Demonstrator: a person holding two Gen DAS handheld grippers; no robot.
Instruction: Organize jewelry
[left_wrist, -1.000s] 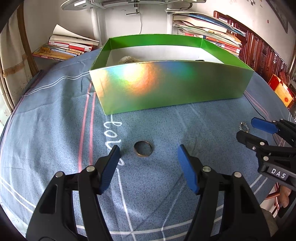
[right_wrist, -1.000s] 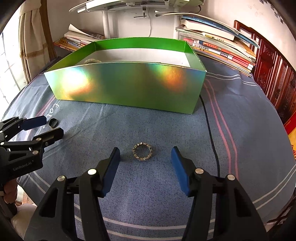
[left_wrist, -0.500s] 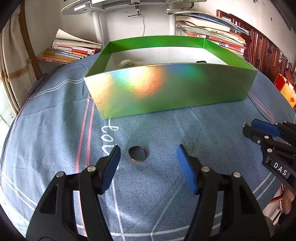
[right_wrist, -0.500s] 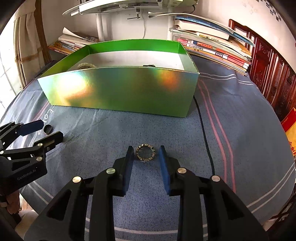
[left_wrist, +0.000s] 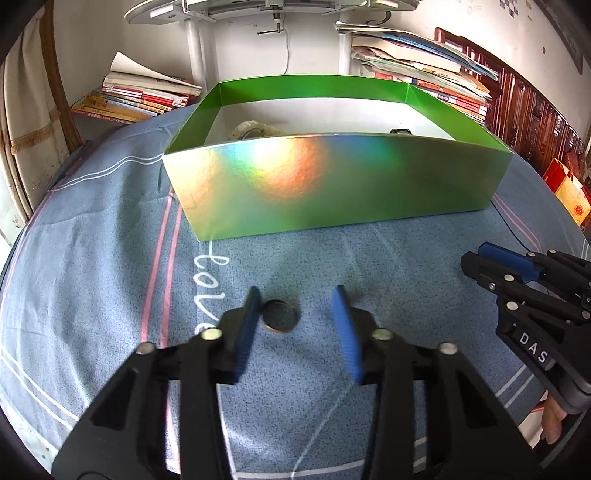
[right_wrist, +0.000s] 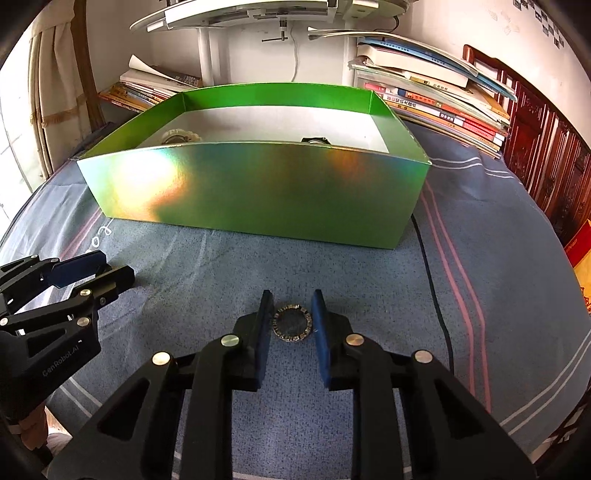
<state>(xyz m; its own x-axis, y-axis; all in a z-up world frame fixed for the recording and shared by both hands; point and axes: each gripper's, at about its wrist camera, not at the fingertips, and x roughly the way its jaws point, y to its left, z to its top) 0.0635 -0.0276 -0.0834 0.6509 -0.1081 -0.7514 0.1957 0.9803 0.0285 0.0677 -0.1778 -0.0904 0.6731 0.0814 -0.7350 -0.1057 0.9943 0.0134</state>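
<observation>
A plain gold ring (left_wrist: 279, 321) lies on the blue cloth between the fingers of my left gripper (left_wrist: 297, 321); the left finger touches it and the right finger stands apart, so the jaws are partly closed. A studded silver ring (right_wrist: 293, 322) sits between the fingers of my right gripper (right_wrist: 291, 319), which is shut on it at cloth level. The shiny green box (left_wrist: 332, 184) stands behind both, open-topped, with a pale bracelet (left_wrist: 255, 130) and a dark piece (right_wrist: 314, 141) inside.
Stacks of books (left_wrist: 140, 99) lie behind the box at left, and more books (right_wrist: 443, 107) at right. A thin black cable (right_wrist: 432, 295) runs over the cloth right of the right gripper. A white stand pole (left_wrist: 194, 48) rises behind the box.
My left gripper's jaws have narrowed around the gold ring. My right gripper has closed on the studded ring. Both views have shifted closer to the cloth.
</observation>
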